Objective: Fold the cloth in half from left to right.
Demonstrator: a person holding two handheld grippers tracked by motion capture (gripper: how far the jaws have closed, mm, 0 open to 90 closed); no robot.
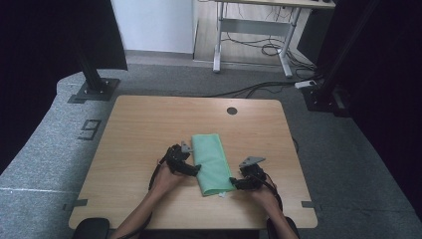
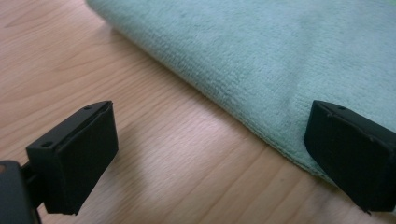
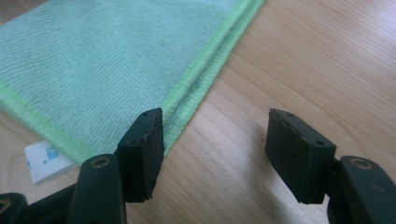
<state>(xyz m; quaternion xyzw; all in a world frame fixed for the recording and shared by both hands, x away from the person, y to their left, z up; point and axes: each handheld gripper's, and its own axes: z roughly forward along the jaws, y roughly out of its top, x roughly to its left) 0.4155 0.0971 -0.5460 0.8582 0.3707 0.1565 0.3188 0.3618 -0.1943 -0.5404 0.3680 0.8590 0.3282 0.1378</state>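
Note:
A folded green towel (image 1: pixel 211 162) lies lengthwise on the wooden table (image 1: pixel 144 124), near its front middle. My left gripper (image 1: pixel 195 169) rests at the towel's left edge, open wide. In the left gripper view one jaw hangs over bare wood and the other over the towel's (image 2: pixel 261 51) rounded fold, with nothing pinched in the left gripper (image 2: pixel 210 154). My right gripper (image 1: pixel 235 183) sits at the towel's near right corner, also open. Seen from the right gripper (image 3: pixel 215 154), one jaw is beside the stitched hem of the towel (image 3: pixel 102 60) and the other over wood. A white label (image 3: pixel 44 161) pokes out from the corner.
A round cable hole (image 1: pixel 232 110) marks the table's far side. Beyond the table stand a black post base (image 1: pixel 93 89) at left, another base (image 1: pixel 318 97) at right, and a desk frame (image 1: pixel 254 35) with cables on the floor.

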